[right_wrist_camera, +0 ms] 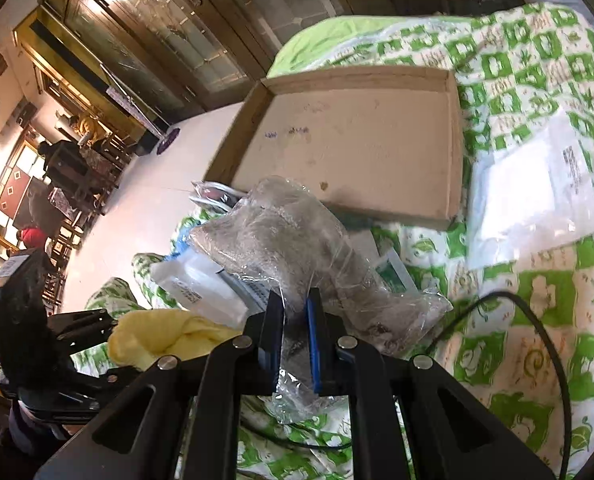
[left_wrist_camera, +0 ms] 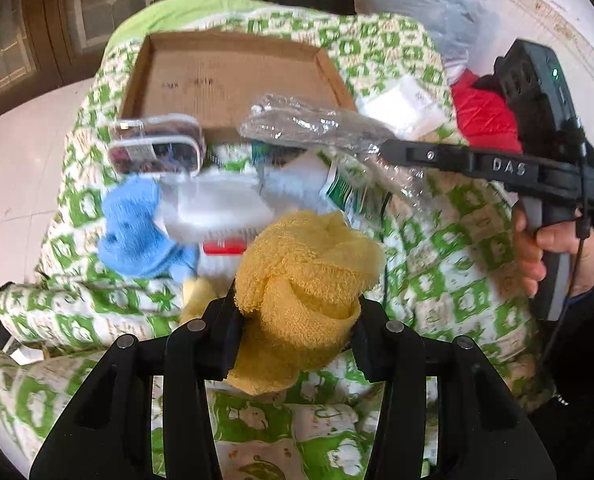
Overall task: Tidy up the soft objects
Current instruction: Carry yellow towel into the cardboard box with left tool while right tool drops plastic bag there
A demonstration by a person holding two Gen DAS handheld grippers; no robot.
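- Carrying step in hand, judging by both grippers holding soft items clear of the green-patterned quilt point(left_wrist_camera: 449, 248), with the cardboard tray point(right_wrist_camera: 361, 148) ahead of both sets of jaws and nothing in it.
- Tray is beyond the right gripper's tips, slightly right; likely drop spot, though the task doesn't say so.
- Left gripper point(left_wrist_camera: 297, 320): jaws part-spread, pinching the yellow towel point(left_wrist_camera: 305, 280), which bulges up and forward between them.
- Right gripper point(right_wrist_camera: 295, 320): jaws pressed almost together, pinching the clear plastic bag point(right_wrist_camera: 289, 240) by a thin fold; the bulk of it hangs ahead of the tips.
- Blue towel point(left_wrist_camera: 137, 228) lies left of and beyond the left jaws, not held.
- Next move calls for reaching forward over the tray rim, then spreading the jaws; the bag's thin fold could slip.
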